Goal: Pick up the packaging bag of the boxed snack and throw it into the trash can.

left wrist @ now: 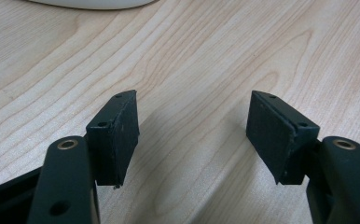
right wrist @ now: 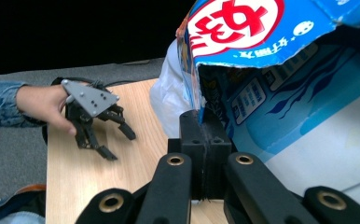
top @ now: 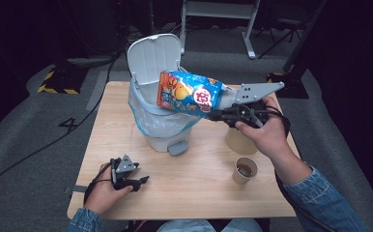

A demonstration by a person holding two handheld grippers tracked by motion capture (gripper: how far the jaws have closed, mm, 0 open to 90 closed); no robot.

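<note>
Over the open lined pedal bin point(top: 158, 104) the right tongs point(top: 223, 113), clamped on the snack bag's point(top: 189, 94) edge, hold it unreleased, while the left tongs point(top: 141, 182) rest apart and empty on the bench point(top: 199, 188).

Table point(top: 194, 193) lit bright from above, surroundings near black; soft shadows, pics slightly blurry, no glare.
</note>
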